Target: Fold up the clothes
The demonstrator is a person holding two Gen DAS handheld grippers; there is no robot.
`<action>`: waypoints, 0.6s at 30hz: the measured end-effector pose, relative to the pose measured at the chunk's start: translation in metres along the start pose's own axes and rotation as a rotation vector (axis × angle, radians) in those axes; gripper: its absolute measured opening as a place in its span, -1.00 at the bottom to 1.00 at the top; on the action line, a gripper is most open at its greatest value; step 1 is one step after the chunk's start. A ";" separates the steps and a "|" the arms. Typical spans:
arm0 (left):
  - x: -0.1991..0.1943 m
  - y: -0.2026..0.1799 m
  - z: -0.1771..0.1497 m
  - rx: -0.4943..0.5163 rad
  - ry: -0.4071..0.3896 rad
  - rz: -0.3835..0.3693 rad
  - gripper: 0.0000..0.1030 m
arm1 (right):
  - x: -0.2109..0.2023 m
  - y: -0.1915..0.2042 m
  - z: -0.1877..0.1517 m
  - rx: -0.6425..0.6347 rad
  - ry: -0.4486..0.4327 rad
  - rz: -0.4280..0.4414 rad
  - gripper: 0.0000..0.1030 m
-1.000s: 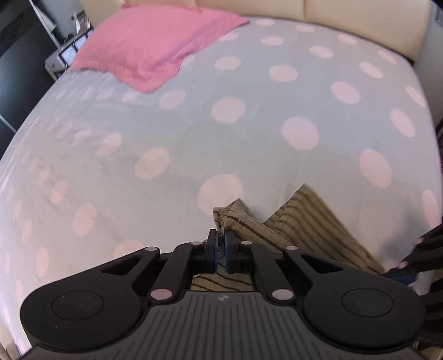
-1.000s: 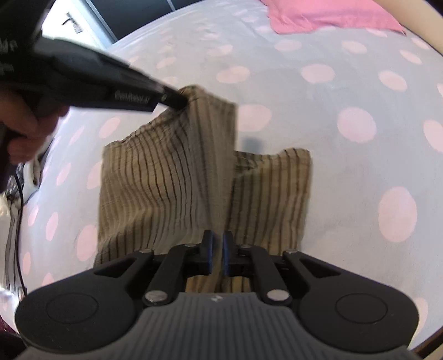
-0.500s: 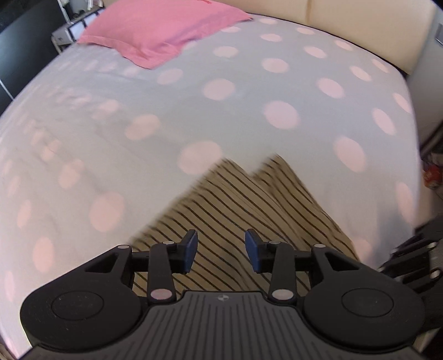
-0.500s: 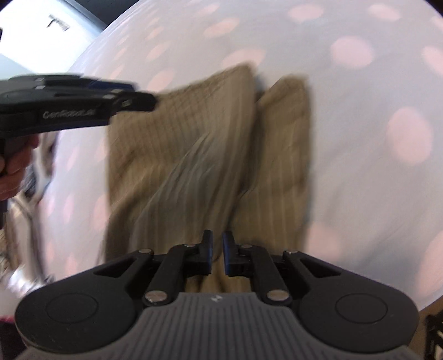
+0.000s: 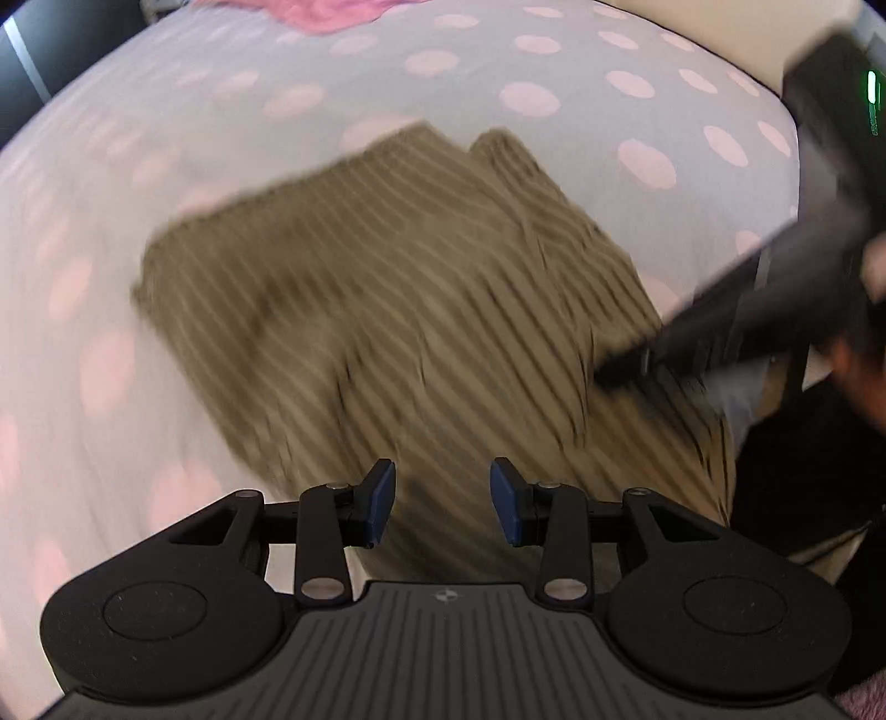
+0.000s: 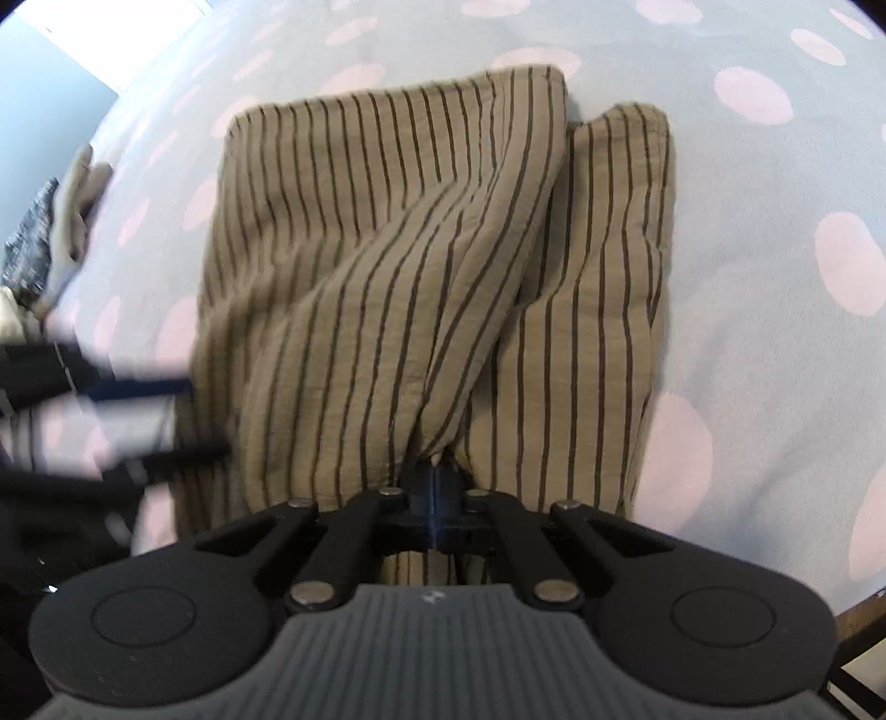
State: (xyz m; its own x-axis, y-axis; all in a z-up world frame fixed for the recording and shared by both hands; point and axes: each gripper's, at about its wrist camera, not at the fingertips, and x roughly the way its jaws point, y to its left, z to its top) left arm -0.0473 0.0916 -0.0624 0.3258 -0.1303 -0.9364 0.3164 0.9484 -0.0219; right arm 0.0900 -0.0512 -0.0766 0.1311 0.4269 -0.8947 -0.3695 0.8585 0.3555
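The garment (image 6: pixel 421 266) is tan with thin dark stripes. Under it, the bedsheet (image 6: pixel 747 232) is pale grey with pink polka dots. Beyond the garment, a pink pillow (image 5: pixel 326 14) shows. The left gripper (image 5: pixel 443 501) is black with 2 blue pads (image 5: pixel 382 498).

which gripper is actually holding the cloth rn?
The right gripper: its jaws are shut on a bunched fold of the striped cloth. The left gripper is open, jaws apart above the cloth, gripping nothing.
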 end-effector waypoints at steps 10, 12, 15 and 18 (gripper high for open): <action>0.025 0.004 -0.063 -0.196 -0.003 -0.075 -0.31 | -0.034 -0.031 -0.034 0.193 -0.067 -0.102 -1.00; 0.024 0.005 -0.066 -0.210 -0.023 -0.080 -0.31 | -0.033 -0.030 -0.037 0.195 -0.067 -0.141 -1.00; 0.019 0.008 -0.068 -0.226 -0.042 -0.087 -0.31 | -0.030 -0.028 -0.039 0.189 -0.059 -0.200 -1.00; 0.012 0.009 -0.070 -0.216 -0.058 -0.085 -0.29 | -0.031 -0.018 -0.041 0.139 -0.064 -0.209 -1.00</action>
State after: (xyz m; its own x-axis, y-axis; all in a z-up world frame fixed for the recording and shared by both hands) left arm -0.1032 0.1184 -0.0982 0.3584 -0.2224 -0.9067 0.1485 0.9724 -0.1798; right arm 0.0547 -0.0917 -0.0665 0.2507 0.2498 -0.9353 -0.1988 0.9588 0.2028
